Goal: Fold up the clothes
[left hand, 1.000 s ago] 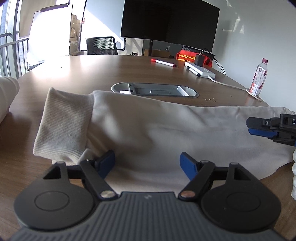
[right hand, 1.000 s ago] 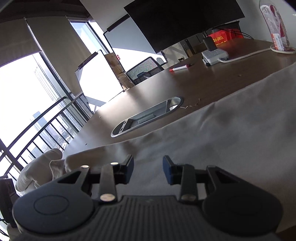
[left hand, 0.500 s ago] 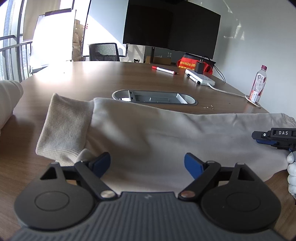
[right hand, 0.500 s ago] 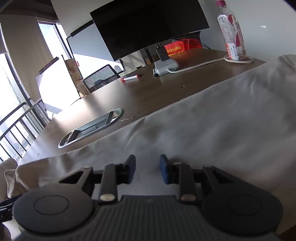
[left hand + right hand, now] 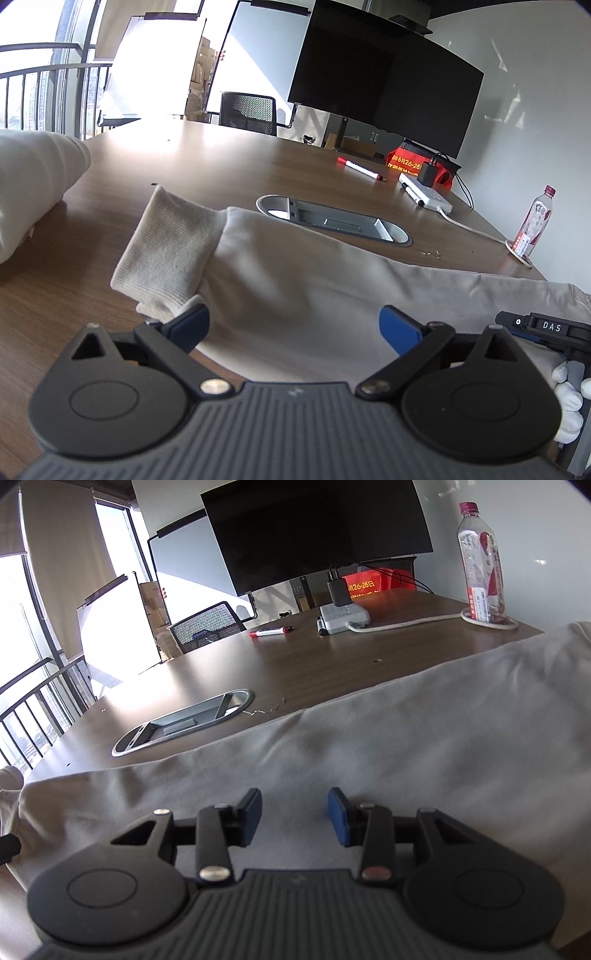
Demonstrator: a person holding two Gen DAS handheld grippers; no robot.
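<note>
Left gripper (image 5: 293, 325) spread wide over beige garment (image 5: 314, 288); right gripper (image 5: 294, 814) parted above same cloth, gripping nothing.

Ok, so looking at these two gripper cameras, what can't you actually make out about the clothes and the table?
- Beige garment: near edge hidden behind the left gripper in the left wrist view; what kind of garment is unclear.
- Its right end is cut off by the frame edge in the right wrist view.
- White fabric bundle: cropped at the left edge.
- Red sign: text partly blocked by a charger.
</note>
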